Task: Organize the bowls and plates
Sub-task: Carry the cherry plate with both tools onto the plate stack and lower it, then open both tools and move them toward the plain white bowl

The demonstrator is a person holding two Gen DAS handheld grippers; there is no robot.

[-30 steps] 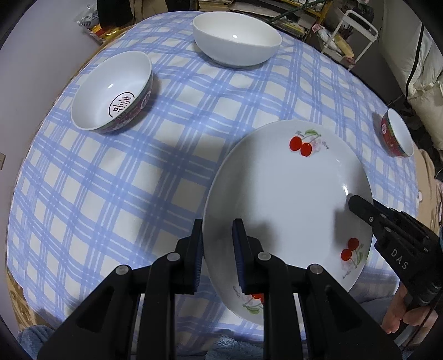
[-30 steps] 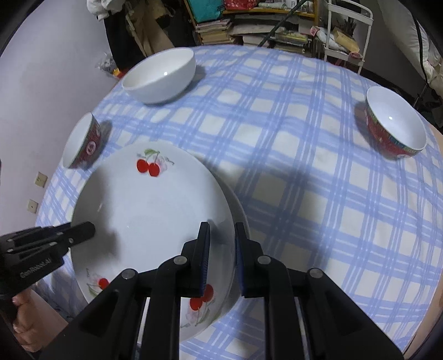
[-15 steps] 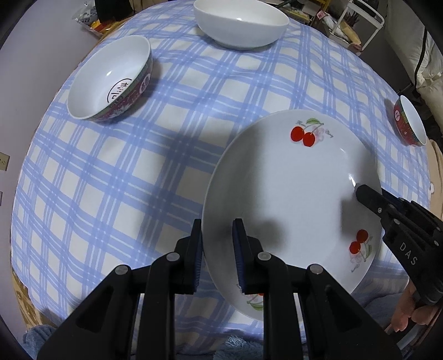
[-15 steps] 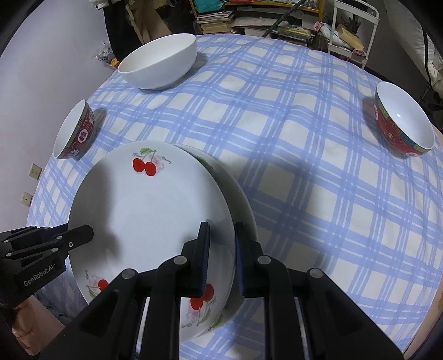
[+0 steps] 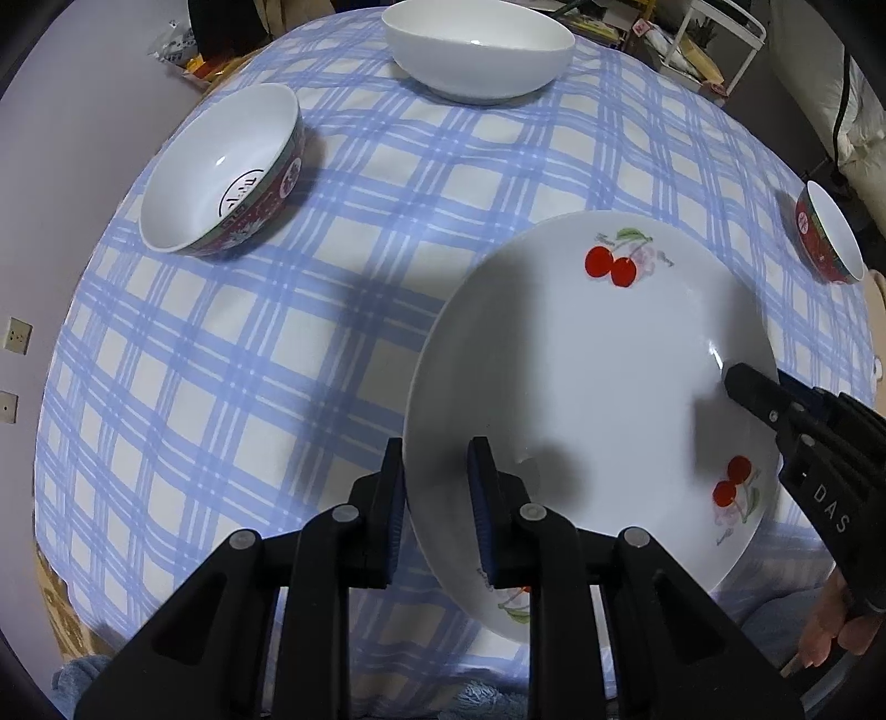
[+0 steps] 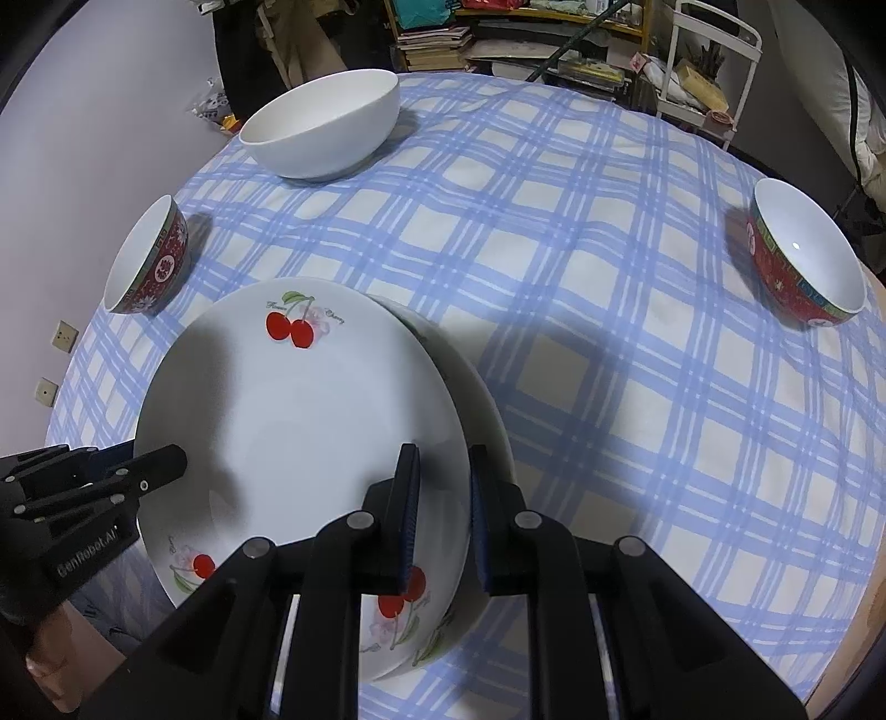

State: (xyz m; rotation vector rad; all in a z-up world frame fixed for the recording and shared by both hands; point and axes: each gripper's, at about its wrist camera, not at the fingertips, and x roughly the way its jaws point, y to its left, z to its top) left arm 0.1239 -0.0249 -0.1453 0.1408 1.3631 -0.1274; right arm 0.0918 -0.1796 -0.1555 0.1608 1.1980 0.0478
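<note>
Setting: round table under a blue-and-white checked tablecloth, cluttered shelving behind.

Item 1, cherry-print plate: held low at the near edge of the table by both tools. Left gripper pinches its left rim; right gripper pinches its right rim, one pad above and one below in each case.

Item 2, second plate: lies beneath item 1, offset to the right. Whether the two touch cannot be told.

Items 3–5: plain white bowl at the far side; red-patterned bowl at left; another red-patterned bowl at right. All stand well apart.

Handling note: likely step is seating item 1 on item 2. Keep it level, centre it over the lower rim, then let go with both sides together.

View note: right wrist alone shows the lower plate; left wrist alone shows the red character mark inside the left bowl.
</note>
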